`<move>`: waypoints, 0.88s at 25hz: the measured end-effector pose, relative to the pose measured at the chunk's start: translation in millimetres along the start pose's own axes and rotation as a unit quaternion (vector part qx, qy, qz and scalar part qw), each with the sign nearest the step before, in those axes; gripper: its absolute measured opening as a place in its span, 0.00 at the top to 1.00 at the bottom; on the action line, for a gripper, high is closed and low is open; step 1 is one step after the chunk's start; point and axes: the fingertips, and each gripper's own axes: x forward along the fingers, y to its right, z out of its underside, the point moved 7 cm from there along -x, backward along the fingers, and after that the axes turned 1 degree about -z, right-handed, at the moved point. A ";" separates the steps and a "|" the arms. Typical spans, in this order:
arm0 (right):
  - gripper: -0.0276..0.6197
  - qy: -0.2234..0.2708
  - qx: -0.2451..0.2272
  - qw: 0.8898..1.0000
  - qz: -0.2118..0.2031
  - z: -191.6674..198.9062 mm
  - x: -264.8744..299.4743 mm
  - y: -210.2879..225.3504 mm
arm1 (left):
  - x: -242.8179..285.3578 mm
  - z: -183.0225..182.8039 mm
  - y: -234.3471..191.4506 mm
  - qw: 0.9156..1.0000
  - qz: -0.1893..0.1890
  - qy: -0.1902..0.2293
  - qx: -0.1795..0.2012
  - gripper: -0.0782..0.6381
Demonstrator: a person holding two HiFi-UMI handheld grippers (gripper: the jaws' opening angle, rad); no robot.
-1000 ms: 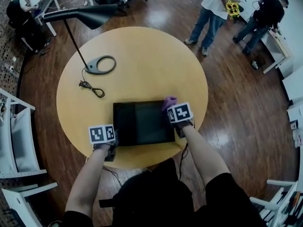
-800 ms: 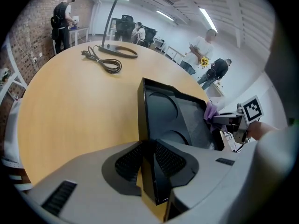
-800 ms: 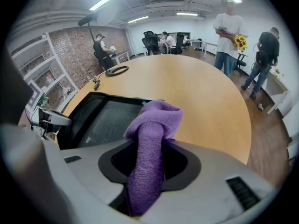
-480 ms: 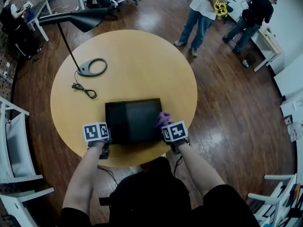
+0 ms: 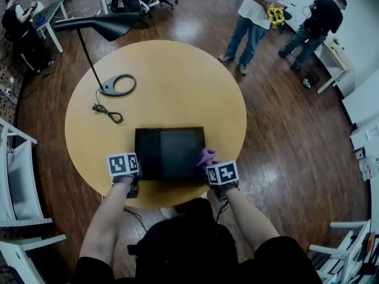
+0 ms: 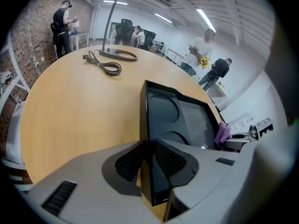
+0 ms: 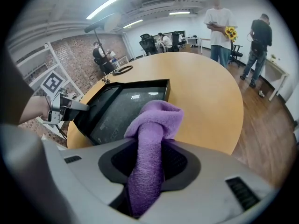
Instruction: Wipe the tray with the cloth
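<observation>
- Round wooden table (image 5: 177,70) on a dark plank floor carries the black tray (image 5: 169,152) near its close edge.
- Lamp base (image 5: 118,84): beyond the tray's far left corner.
- Left gripper (image 6: 150,164): jaws clamped on the tray's left rim.
- Right gripper (image 7: 152,162): jaws pinching the purple cloth (image 7: 156,120), bunched at the tray's right edge.
- Standing person (image 5: 254,10) with yellow flowers: well beyond the tray's far right corner.

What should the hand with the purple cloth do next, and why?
Probably sweep the purple cloth leftward across the black tray. The right gripper is shut on the cloth at the tray's right edge. Most of the tray lies bare to its left, and the left gripper clamps the tray's left rim, which should steady it.
</observation>
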 end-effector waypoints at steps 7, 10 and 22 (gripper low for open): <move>0.75 0.018 -0.010 1.000 0.000 0.4 -2.6 -0.2 | -2.0 3.1 -0.4 1.000 -0.005 0.015 -0.007 0.77; 0.76 0.060 -0.018 0.998 0.010 -4.1 -12.8 -1.2 | -1.8 3.4 -0.3 1.000 -0.004 0.016 -0.011 0.77; 0.76 0.099 -0.126 0.986 -0.054 -96.5 10.4 -76.4 | -3.3 5.6 -3.2 1.000 -0.005 0.027 -0.015 0.77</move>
